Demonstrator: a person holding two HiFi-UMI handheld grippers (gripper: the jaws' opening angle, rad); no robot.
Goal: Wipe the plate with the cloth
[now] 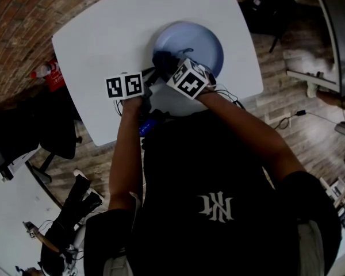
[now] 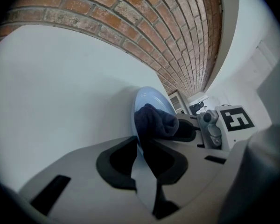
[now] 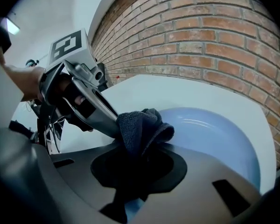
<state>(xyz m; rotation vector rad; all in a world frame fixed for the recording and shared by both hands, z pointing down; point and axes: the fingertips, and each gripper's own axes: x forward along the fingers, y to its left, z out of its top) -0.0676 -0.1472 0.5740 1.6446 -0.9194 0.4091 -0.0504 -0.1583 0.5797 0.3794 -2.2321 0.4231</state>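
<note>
A light blue plate (image 1: 195, 42) lies on the white table (image 1: 103, 39), near its front edge. My left gripper (image 1: 150, 77) is shut on the plate's near-left rim, and the rim (image 2: 141, 164) runs between its pads. My right gripper (image 1: 168, 65) is shut on a dark blue cloth (image 1: 163, 61), which rests bunched on the left part of the plate. In the right gripper view the cloth (image 3: 140, 127) sticks out of that gripper (image 3: 135, 169) onto the plate (image 3: 214, 134), close beside the left gripper's fingers (image 3: 95, 108). In the left gripper view the cloth (image 2: 156, 120) lies just beyond the jaws.
The table's front edge (image 1: 121, 137) is right below both grippers. On the brick-patterned floor to the left stand a red-labelled bottle (image 1: 49, 73) and a black chair (image 1: 23, 131). White furniture and cables (image 1: 310, 79) lie on the right.
</note>
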